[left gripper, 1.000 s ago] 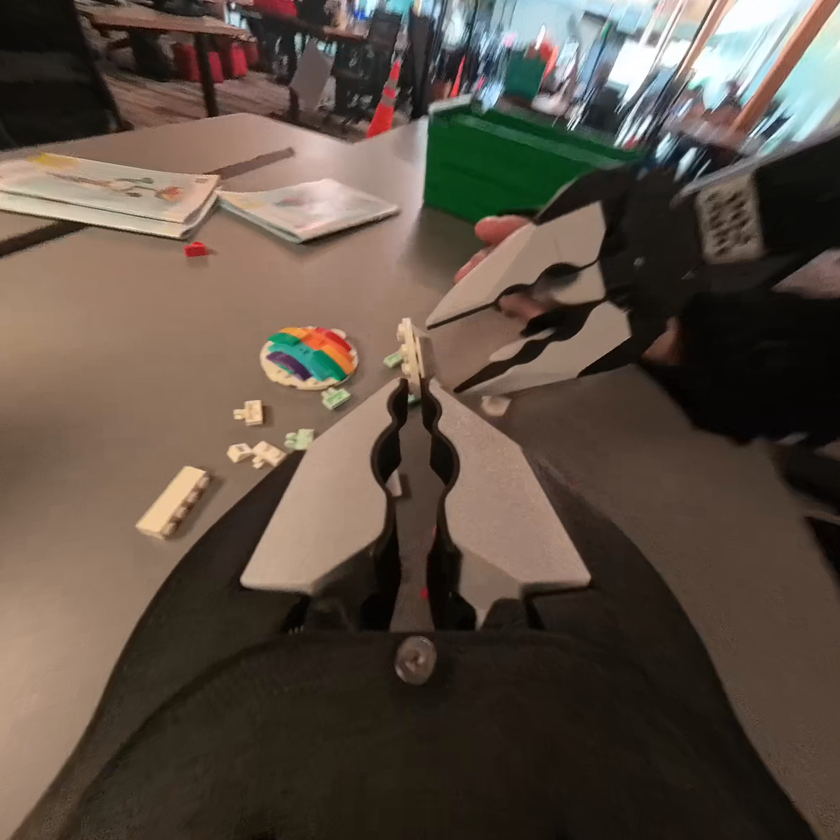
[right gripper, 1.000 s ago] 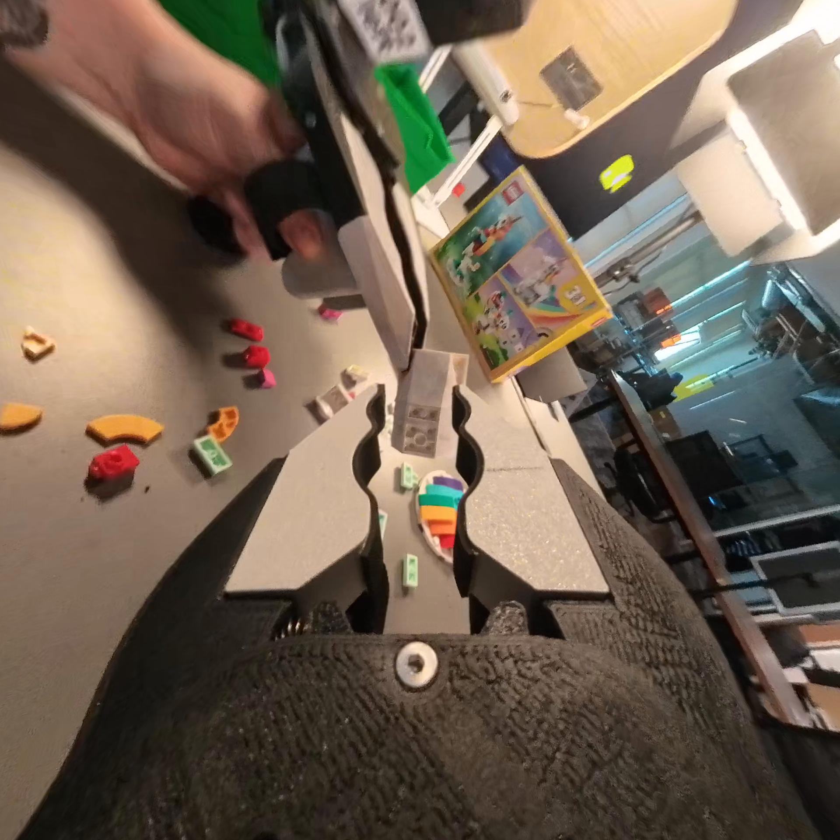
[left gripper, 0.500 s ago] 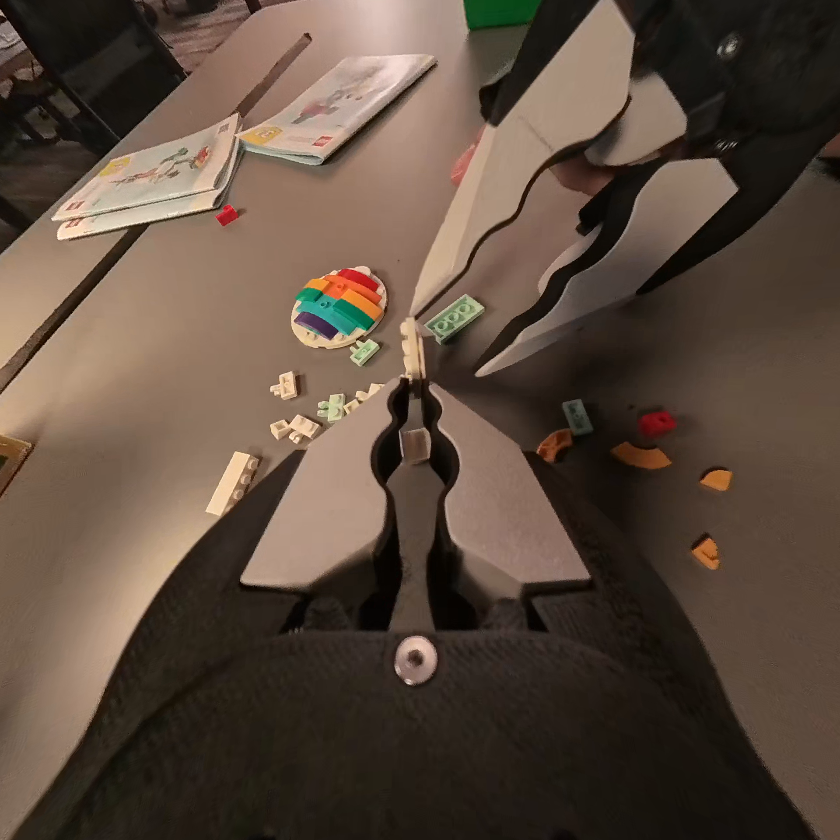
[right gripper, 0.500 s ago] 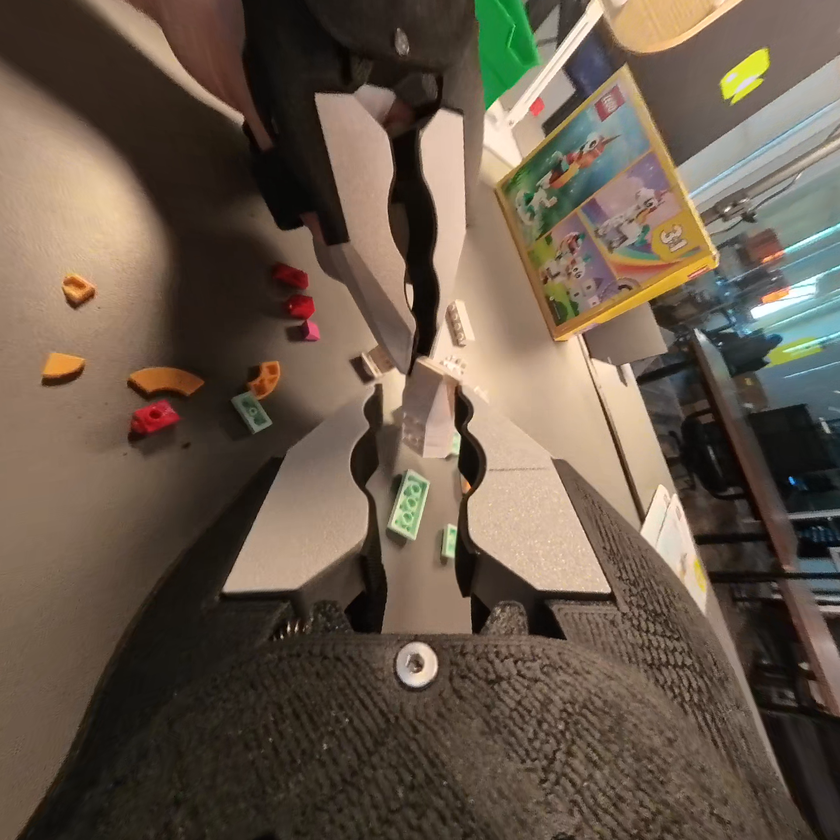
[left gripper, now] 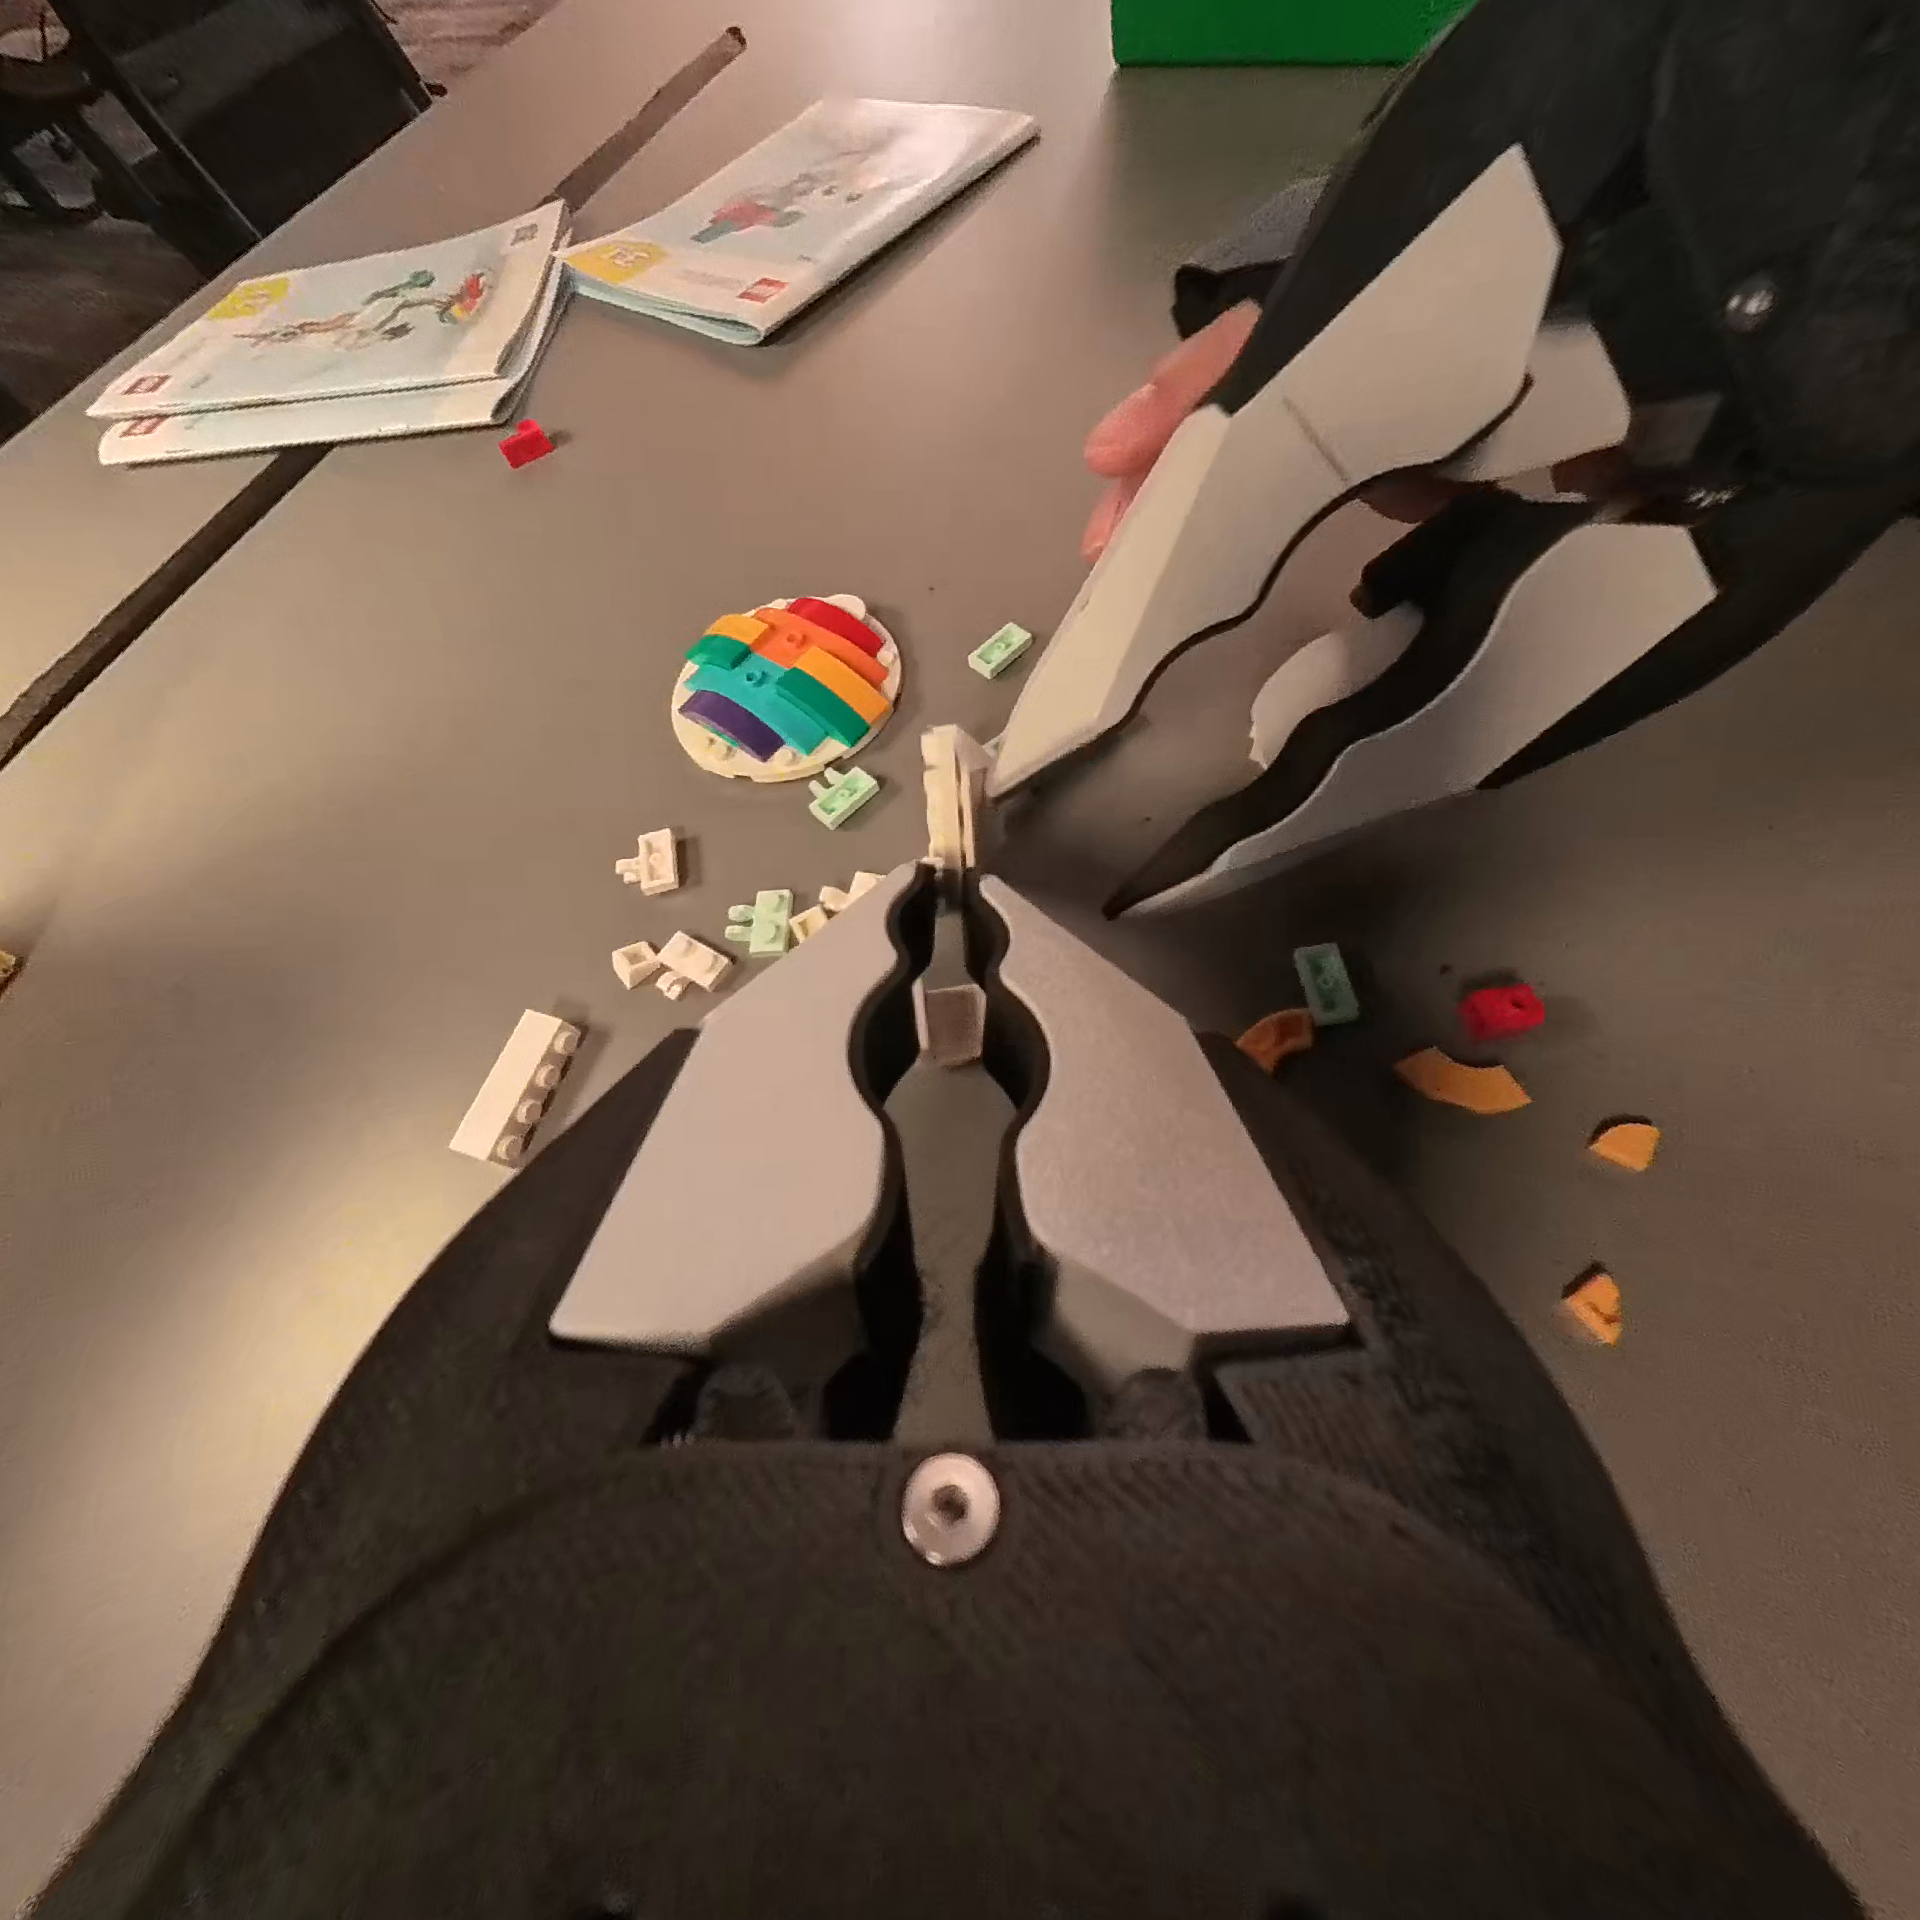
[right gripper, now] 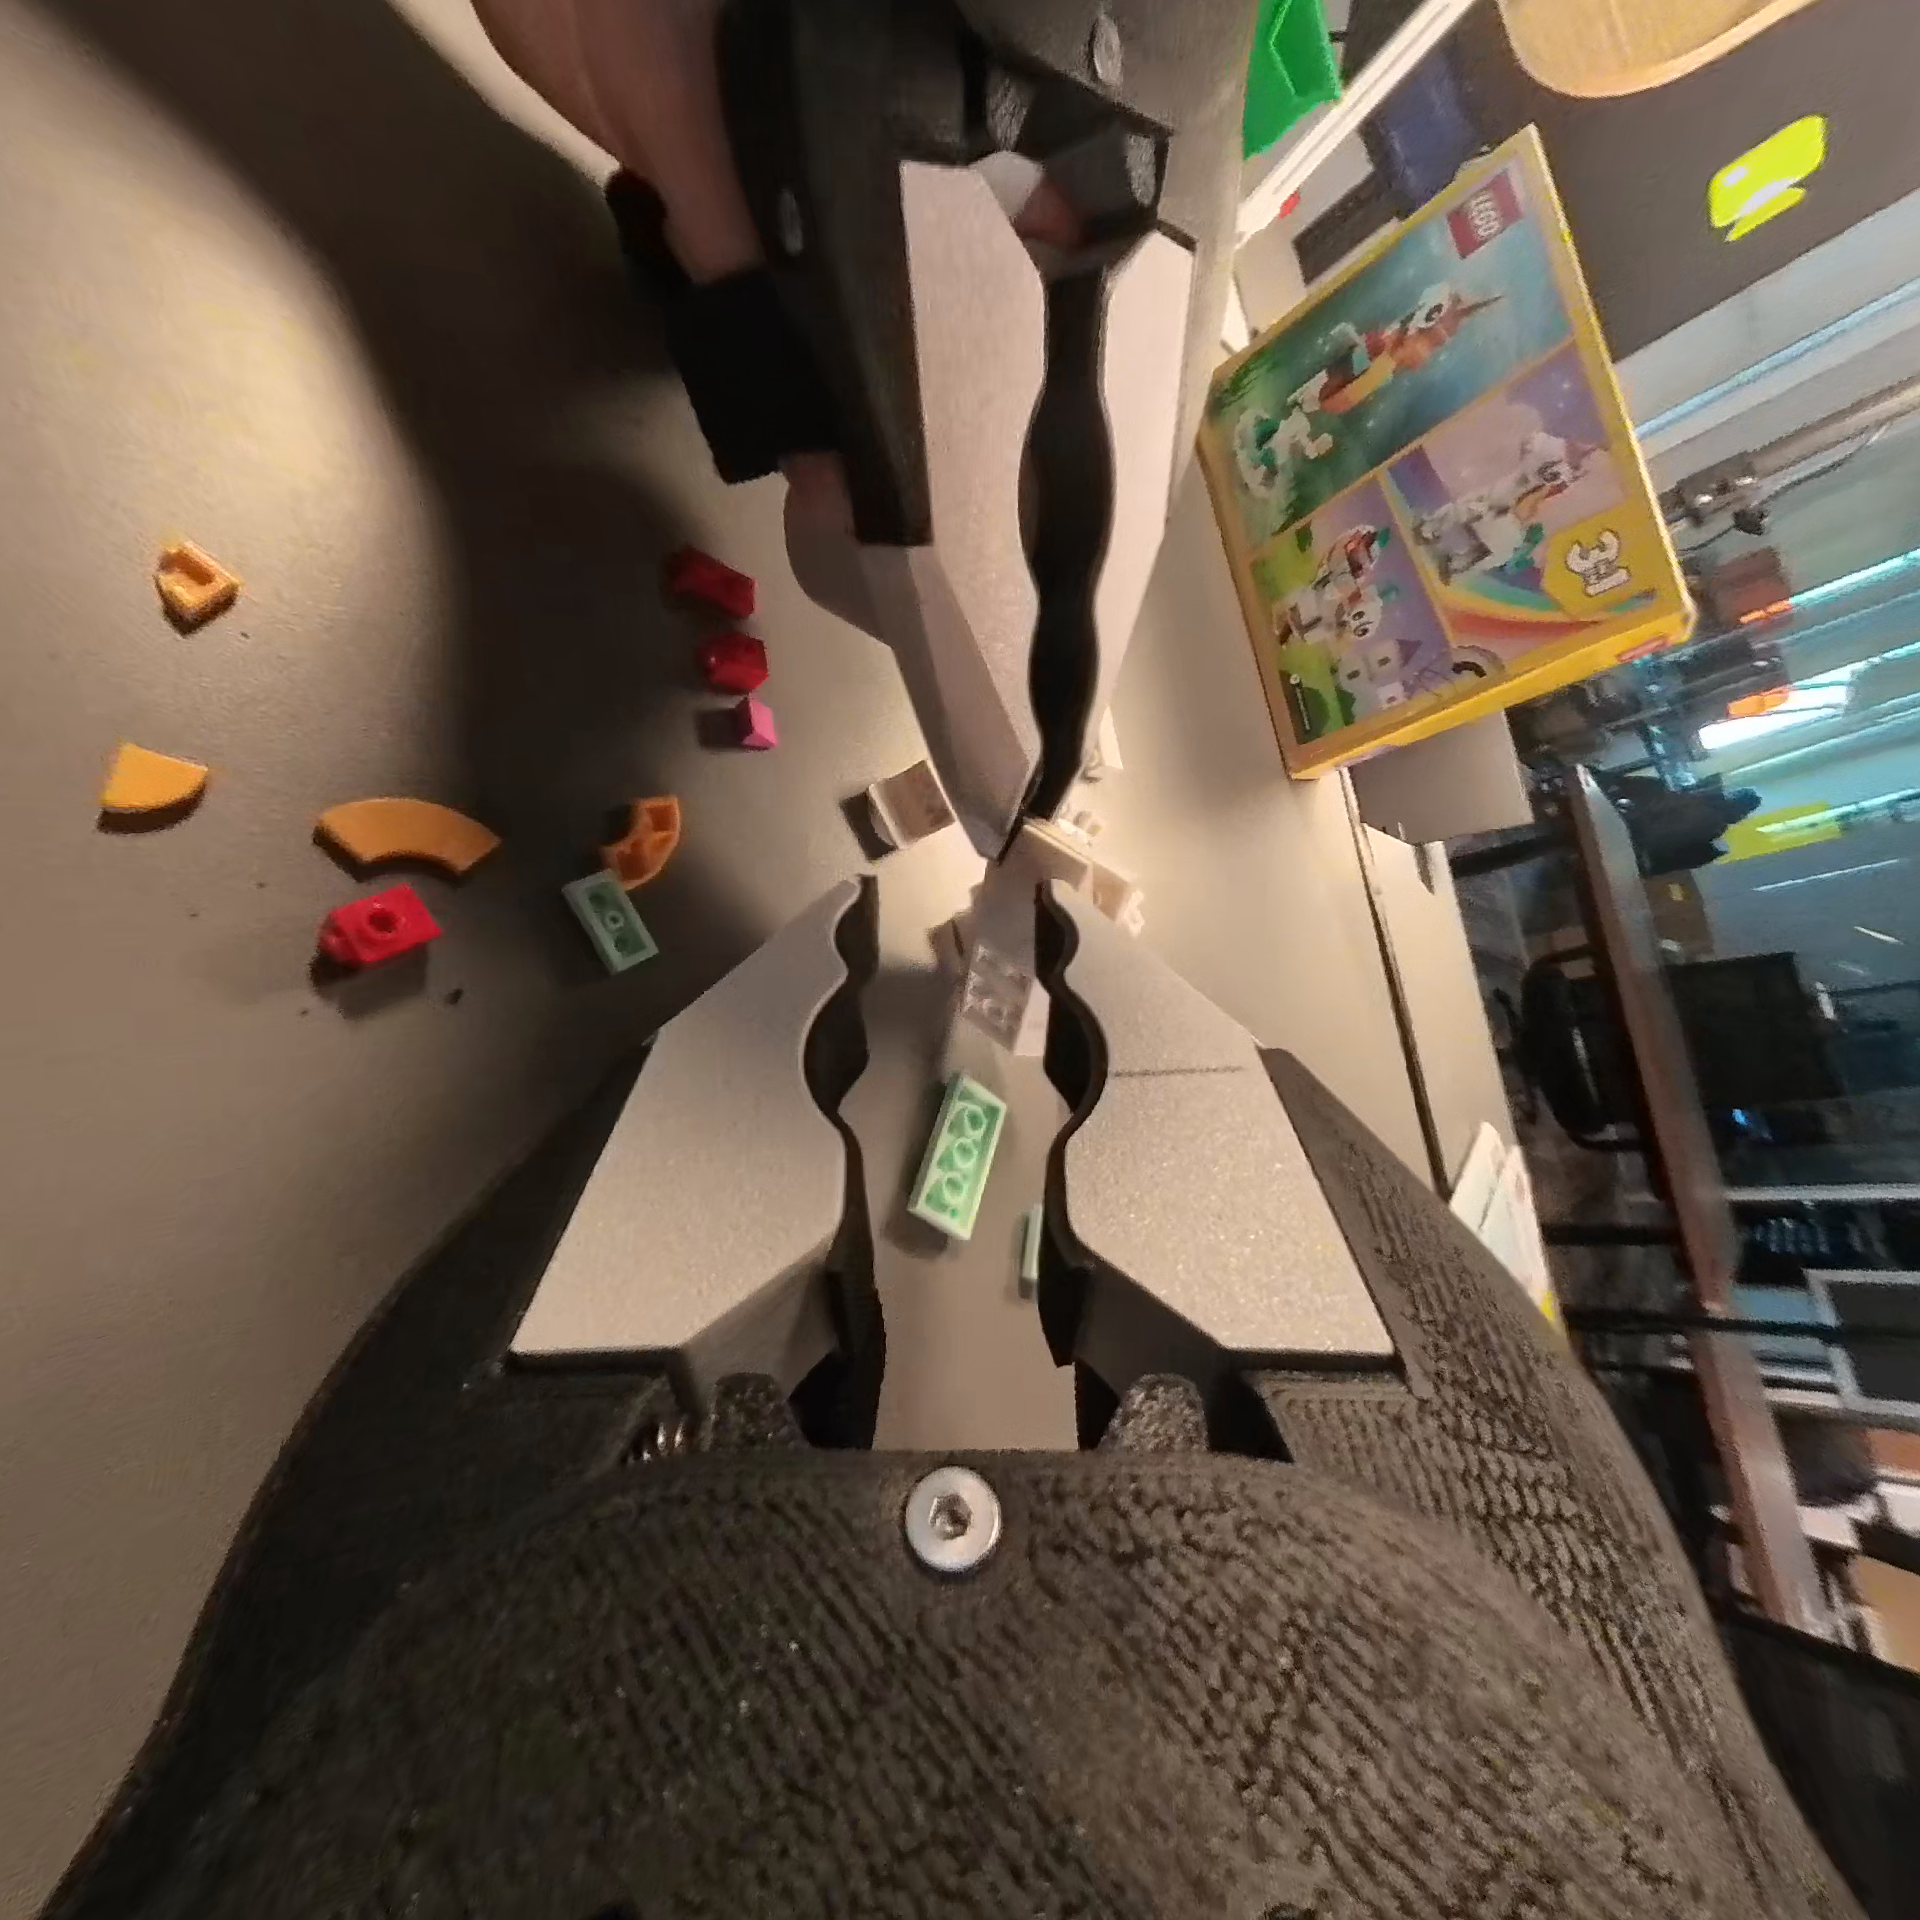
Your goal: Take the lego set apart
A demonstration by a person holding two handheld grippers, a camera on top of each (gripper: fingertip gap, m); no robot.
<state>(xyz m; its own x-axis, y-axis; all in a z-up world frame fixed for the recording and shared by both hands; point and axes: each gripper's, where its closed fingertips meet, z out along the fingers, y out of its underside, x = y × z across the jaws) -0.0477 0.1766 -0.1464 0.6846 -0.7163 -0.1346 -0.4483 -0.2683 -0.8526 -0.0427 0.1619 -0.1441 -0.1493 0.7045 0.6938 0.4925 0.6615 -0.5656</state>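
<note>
My left gripper is shut on a small white lego assembly and holds it upright above the grey table. My right gripper is open beside it; its upper fingertip touches the white assembly, the lower one stands apart. In the right wrist view the white assembly sits between my right gripper's spread fingers, near the right one. The left gripper pinches its far end. A rainbow disc lies on the table behind.
Loose pieces lie around: a white long brick, small white and mint bits, a mint plate, orange curves, a red brick. Two booklets and a green bin sit at the back. The lego box stands to one side.
Both grippers tilted down over the table, with the left still shut on the white assembly. The assembly has shifted from the middle of the right gripper's gap toward one finger.
</note>
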